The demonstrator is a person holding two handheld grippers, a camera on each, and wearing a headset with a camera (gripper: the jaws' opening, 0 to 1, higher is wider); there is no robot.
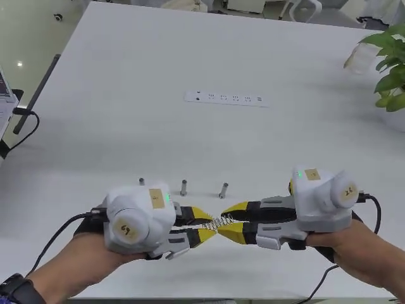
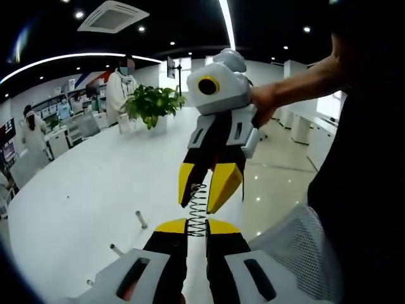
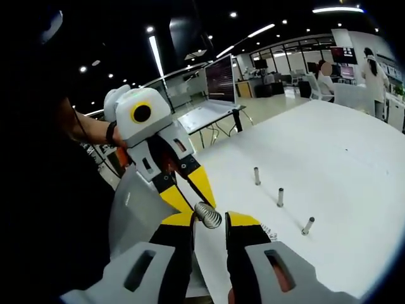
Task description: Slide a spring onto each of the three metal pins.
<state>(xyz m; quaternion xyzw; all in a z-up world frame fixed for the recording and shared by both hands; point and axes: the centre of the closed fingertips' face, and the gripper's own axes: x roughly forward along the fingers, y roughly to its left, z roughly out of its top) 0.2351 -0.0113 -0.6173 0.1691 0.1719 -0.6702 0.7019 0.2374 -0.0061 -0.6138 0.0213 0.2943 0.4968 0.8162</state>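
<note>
A small metal spring (image 1: 218,221) hangs in the air between my two grippers, which face each other tip to tip above the table's near edge. My left gripper (image 2: 197,227) is shut on one end of the spring (image 2: 197,206). The other end of the spring (image 3: 207,215) lies between the jaws of my right gripper (image 3: 209,221), which stand a little apart around it. Three short metal pins (image 1: 142,182), (image 1: 183,187), (image 1: 223,190) stand bare in a row on the white table just beyond the grippers. These pins also appear in the right gripper view (image 3: 280,197).
A white power strip (image 1: 226,98) lies across the middle of the table (image 1: 126,95). A potted plant (image 1: 389,63) stands at the right edge. At the far left a black cable (image 1: 25,120) runs off the table. People stand in the office behind.
</note>
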